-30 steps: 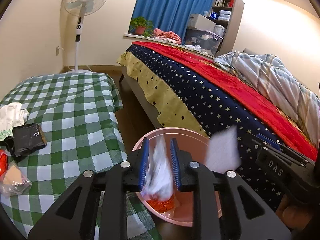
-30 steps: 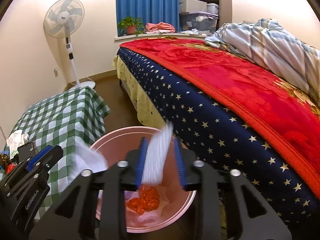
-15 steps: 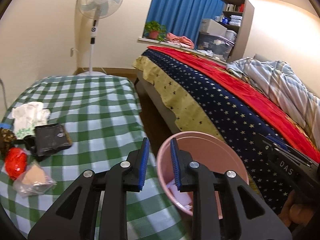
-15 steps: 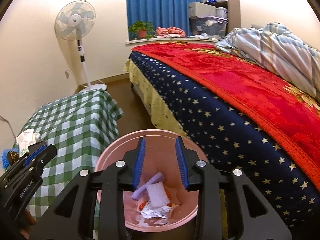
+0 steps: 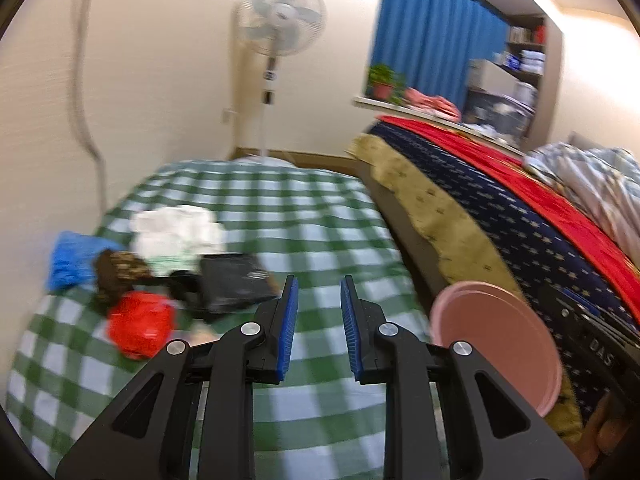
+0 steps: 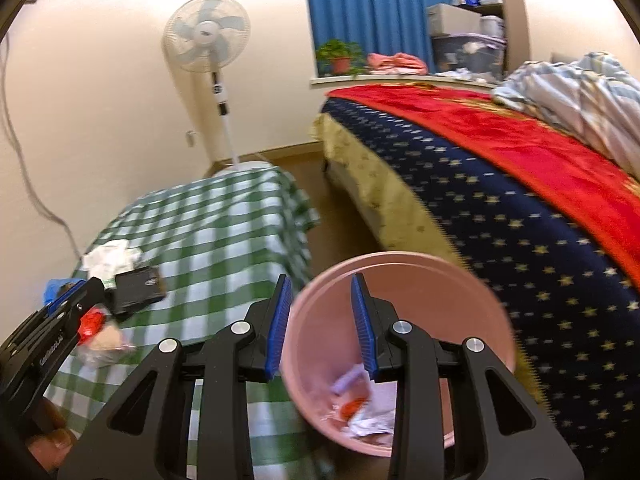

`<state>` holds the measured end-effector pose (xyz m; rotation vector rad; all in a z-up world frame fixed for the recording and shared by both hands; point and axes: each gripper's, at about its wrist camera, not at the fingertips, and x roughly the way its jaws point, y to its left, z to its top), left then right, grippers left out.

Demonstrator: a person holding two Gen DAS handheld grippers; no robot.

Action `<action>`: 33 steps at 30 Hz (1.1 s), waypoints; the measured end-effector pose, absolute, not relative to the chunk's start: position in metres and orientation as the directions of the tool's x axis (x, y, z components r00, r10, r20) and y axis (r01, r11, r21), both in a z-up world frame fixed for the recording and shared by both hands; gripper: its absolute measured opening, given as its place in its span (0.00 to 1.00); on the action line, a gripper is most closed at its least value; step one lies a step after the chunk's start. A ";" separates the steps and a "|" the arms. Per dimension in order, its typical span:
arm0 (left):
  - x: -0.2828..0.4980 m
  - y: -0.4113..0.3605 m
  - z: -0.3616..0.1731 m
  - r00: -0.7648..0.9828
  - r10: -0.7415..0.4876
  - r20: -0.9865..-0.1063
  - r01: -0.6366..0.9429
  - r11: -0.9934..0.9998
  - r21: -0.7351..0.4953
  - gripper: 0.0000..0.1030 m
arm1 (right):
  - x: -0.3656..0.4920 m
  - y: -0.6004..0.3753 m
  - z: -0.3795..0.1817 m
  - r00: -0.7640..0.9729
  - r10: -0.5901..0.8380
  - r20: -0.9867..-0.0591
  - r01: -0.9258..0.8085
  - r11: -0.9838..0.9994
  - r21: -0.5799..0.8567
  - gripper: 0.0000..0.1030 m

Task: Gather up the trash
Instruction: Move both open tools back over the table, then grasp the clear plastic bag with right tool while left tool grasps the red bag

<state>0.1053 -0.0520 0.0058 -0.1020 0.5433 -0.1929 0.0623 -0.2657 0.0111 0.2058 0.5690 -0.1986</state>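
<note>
Left wrist view shows the left gripper (image 5: 316,320) with fingers parted and nothing between them, aimed over the checked tabletop (image 5: 280,216) at the trash pile (image 5: 160,264): a crumpled white wrapper, a flat black pouch, a red crinkled packet and a blue scrap, lying close together near the left edge. A good next grab would take one loose piece by a raised fold, not the cloth beneath. The right gripper (image 6: 320,328), also empty and parted, hangs over the pink bin (image 6: 400,276), which holds scraps beside the bed
</note>
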 end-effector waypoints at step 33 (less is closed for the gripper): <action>0.101 0.107 0.001 0.822 0.254 -0.510 -0.372 0.917 -0.143 0.21 | 0.148 -0.078 -0.063 0.634 0.400 -0.661 -0.207 0.912 0.354 0.84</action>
